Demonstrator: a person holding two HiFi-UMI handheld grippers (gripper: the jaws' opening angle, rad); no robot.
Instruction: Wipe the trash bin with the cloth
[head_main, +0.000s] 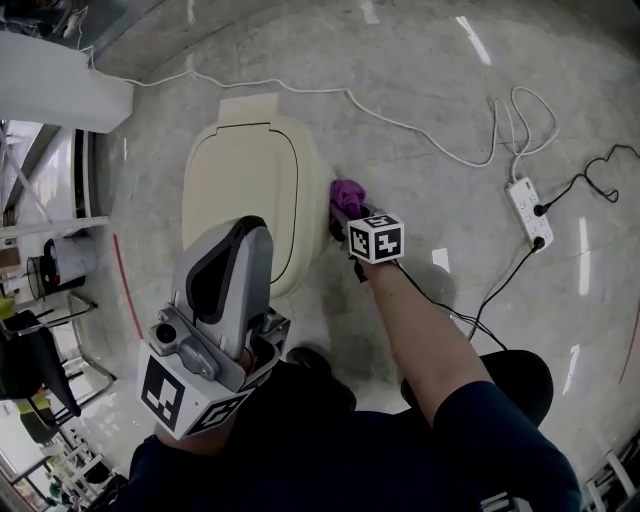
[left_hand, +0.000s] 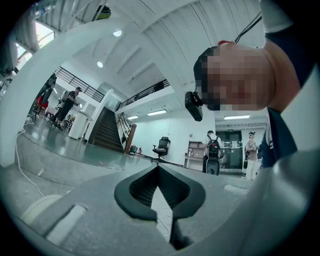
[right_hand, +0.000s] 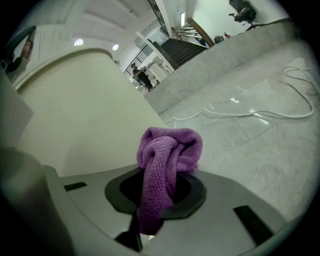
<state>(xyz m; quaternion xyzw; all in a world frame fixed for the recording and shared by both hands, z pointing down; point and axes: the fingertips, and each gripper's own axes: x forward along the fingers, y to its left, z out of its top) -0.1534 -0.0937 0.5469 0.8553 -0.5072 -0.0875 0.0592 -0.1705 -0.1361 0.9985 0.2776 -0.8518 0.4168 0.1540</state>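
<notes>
Purple cloth (right_hand: 167, 160) is being pinched in the right tool (right_hand: 156, 195) beside the trash bin (head_main: 250, 180), probably needing steady contact. Meanwhile the left tool (left_hand: 159, 170) is being held closed, empty.

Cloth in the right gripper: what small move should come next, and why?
Probably press the cloth sideways onto the bin and stroke along its wall: the right gripper is shut on it, beside the bin's side, contact unclear.
</notes>
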